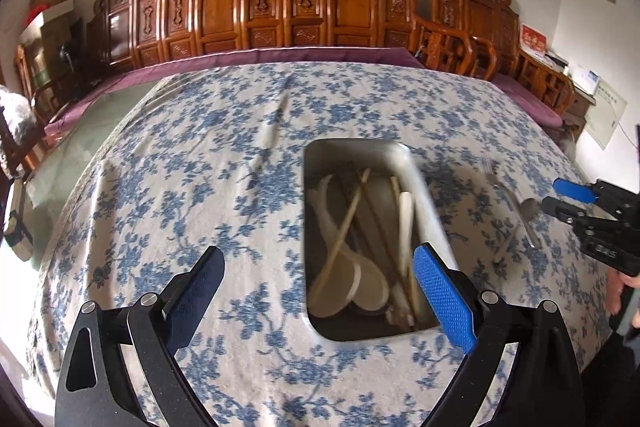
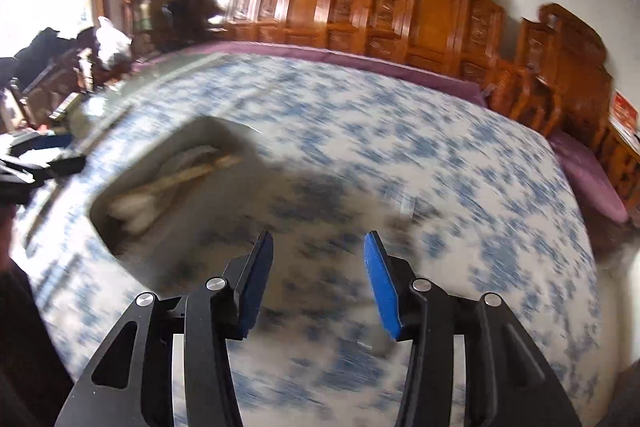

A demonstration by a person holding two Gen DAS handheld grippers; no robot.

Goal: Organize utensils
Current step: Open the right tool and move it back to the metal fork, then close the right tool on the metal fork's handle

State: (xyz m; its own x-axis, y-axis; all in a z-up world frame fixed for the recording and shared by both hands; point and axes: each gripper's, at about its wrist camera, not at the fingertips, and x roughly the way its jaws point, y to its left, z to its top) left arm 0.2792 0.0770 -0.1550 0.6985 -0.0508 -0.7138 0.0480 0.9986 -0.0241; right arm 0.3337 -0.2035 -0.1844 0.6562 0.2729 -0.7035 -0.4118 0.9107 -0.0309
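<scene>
The big surface [image 1: 240, 155] has a cloth with blue flowers on it. A metal tray [image 1: 404, 163] sits in the middle, with white spoons [image 1: 368, 283] and chopsticks [image 1: 348, 219] lying inside. The left gripper [image 1: 320, 287] hangs over the tray's near end, jaws wide apart and holding nothing. At 3 o'clock from the tray lie a metal spoon [image 1: 530, 213] and a fork [image 1: 504, 203]. The right gripper [image 1: 550, 195] is by the spoon, jaws apart.
</scene>
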